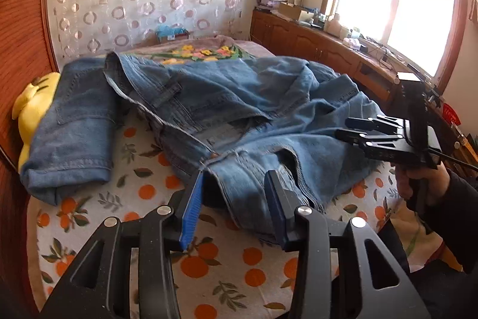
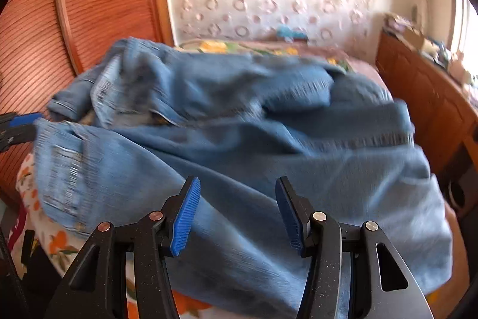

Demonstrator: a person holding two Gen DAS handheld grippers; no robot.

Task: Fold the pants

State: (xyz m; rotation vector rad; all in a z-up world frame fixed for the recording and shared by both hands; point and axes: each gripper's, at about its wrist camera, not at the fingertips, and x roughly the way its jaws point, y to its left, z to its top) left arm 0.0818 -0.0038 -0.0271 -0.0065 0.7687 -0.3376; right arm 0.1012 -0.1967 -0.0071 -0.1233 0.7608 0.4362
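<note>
Now both hand-held grippers, left (image 1: 234, 201) and right (image 2: 237, 213), spread wide over crumpled jeans (image 1: 239, 115), nothing pinched.

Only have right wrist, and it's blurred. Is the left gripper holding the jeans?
Observer: No. The left gripper is open, with an edge of the jeans between its fingers.
Operator: Anything else on the bed?
Observer: A second pair of jeans, folded, lies left of the loose pair.
Operator: Anything past that?
Observer: A yellow plush toy sits beside the folded pair, against the wooden headboard.
</note>
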